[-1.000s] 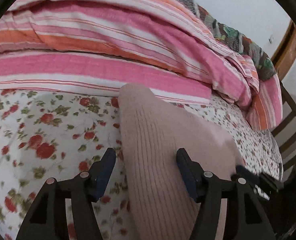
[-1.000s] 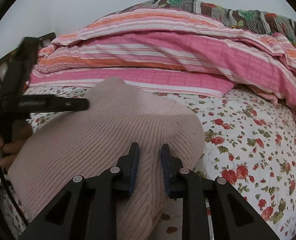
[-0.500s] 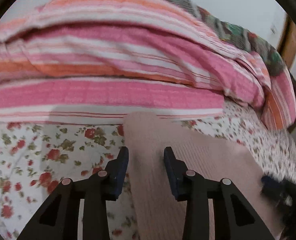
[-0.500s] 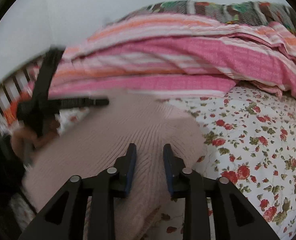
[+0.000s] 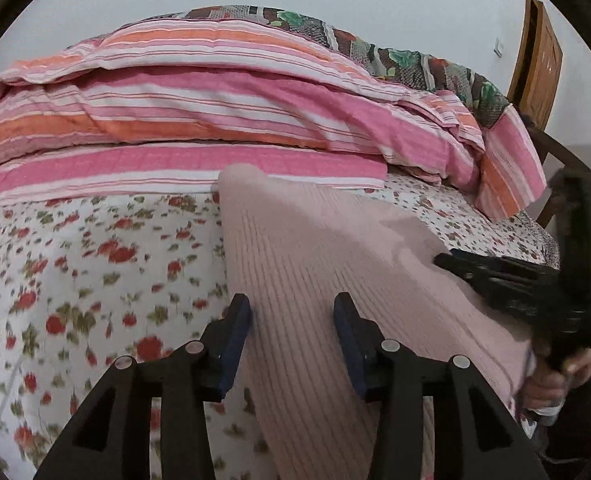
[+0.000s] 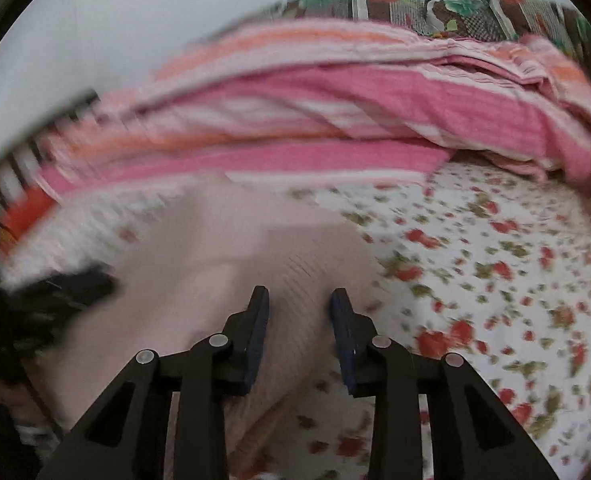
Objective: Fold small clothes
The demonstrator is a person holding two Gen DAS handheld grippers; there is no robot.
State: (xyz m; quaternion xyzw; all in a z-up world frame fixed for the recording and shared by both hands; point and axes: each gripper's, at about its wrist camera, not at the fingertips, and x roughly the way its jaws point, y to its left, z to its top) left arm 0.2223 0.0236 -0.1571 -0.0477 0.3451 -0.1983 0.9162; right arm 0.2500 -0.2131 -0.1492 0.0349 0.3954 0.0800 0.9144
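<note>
Lying lengthwise toward the striped quilt [image 5: 215, 120], the ribbed pale-pink sweater [image 5: 315, 264] rests on the floral bedsheet [image 5: 75, 260]. Left gripper [image 5: 291, 316], jaws just widening, and right gripper [image 6: 299, 312] straddle it unclamped.

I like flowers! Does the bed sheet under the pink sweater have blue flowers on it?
No, the bed sheet under the pink sweater is white with red flowers and green leaves.
</note>
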